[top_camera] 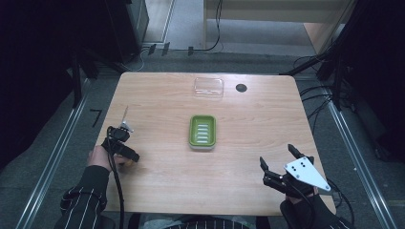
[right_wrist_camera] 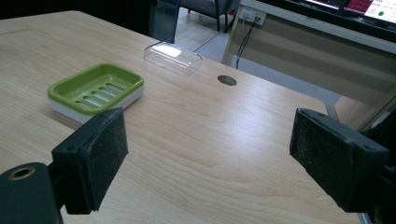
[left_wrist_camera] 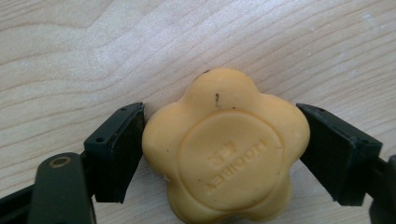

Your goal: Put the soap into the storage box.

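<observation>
On the wooden table point(top_camera: 162, 95), the left gripper point(left_wrist_camera: 219, 149) is lowered at about eight o'clock from the table's middle, its two black jaws set either side of a yellow flower-shaped soap point(left_wrist_camera: 226, 149) that lies flat on the wood. In the left gripper view the left jaw pad sits right against the soap's edge and the right pad is at its opposite lobe — whether they are pressing it or merely beside it I cannot tell. The soap bears a round raised stamp with lettering too faint to read. The green soap dish point(top_camera: 202, 130), slotted and on a white base, rests near the table's centre, well apart from the soap. A clear plastic lid point(top_camera: 208, 87) lies at twelve o'clock near the far edge, with a dark round hole point(top_camera: 241, 88) in the tabletop just beside it. The right gripper point(top_camera: 281, 160) hovers at about four o'clock near the near edge — jaws spread wide, nothing between them.
</observation>
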Demonstrator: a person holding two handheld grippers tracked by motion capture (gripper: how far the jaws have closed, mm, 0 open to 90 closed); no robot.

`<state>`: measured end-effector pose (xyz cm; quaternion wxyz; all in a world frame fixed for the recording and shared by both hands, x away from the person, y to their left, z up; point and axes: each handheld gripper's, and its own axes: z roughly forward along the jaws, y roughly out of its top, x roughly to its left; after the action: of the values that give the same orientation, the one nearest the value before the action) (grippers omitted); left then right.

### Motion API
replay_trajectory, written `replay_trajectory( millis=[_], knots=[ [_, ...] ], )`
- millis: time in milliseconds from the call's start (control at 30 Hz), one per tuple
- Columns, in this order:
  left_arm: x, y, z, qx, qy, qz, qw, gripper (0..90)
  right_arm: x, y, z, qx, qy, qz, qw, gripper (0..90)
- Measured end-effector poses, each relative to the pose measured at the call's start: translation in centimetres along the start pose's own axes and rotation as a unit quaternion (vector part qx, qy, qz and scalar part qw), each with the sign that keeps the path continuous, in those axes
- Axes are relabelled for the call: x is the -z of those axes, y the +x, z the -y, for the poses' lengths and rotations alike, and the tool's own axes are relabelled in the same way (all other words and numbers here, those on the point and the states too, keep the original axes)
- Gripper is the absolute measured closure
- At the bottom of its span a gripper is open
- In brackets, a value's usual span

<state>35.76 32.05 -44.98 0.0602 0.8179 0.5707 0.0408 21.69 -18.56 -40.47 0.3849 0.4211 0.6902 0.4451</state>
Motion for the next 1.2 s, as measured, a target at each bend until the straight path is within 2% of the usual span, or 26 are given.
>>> replay_trajectory(
  millis=[200, 433, 833, 1033, 1100, 1200],
  knots=[
    [0.04, -0.12, -0.03, -0.001, -0.004, -0.002, 1.0000, 25.0, 0.00, -0.01, 0.01, 0.000, 0.000, 0.000, 1.0000, 12.0],
    [-0.09, -0.63, 0.05, -0.009, -0.003, -0.024, 0.9997, 25.8, 0.04, -0.01, 0.01, 0.001, -0.001, 0.001, 1.0000, 12.0],
    [-0.02, -0.59, 0.08, -0.018, 0.001, -0.022, 0.9996, 26.5, 0.09, -0.08, 0.04, -0.002, -0.001, 0.003, 1.0000, 12.0],
    [0.20, -0.24, 0.15, -0.014, -0.001, -0.015, 0.9998, 26.5, 0.07, -0.06, 0.03, -0.003, 0.000, 0.002, 1.0000, 12.0],
    [0.43, -0.30, 0.12, -0.019, 0.005, -0.012, 0.9997, 26.5, 0.08, -0.06, 0.03, -0.002, -0.001, 0.002, 1.0000, 12.0],
    [0.62, -0.59, 0.04, -0.022, 0.001, -0.012, 0.9997, 26.5, 0.08, -0.08, 0.04, -0.003, -0.002, 0.003, 1.0000, 12.0]
  ],
)
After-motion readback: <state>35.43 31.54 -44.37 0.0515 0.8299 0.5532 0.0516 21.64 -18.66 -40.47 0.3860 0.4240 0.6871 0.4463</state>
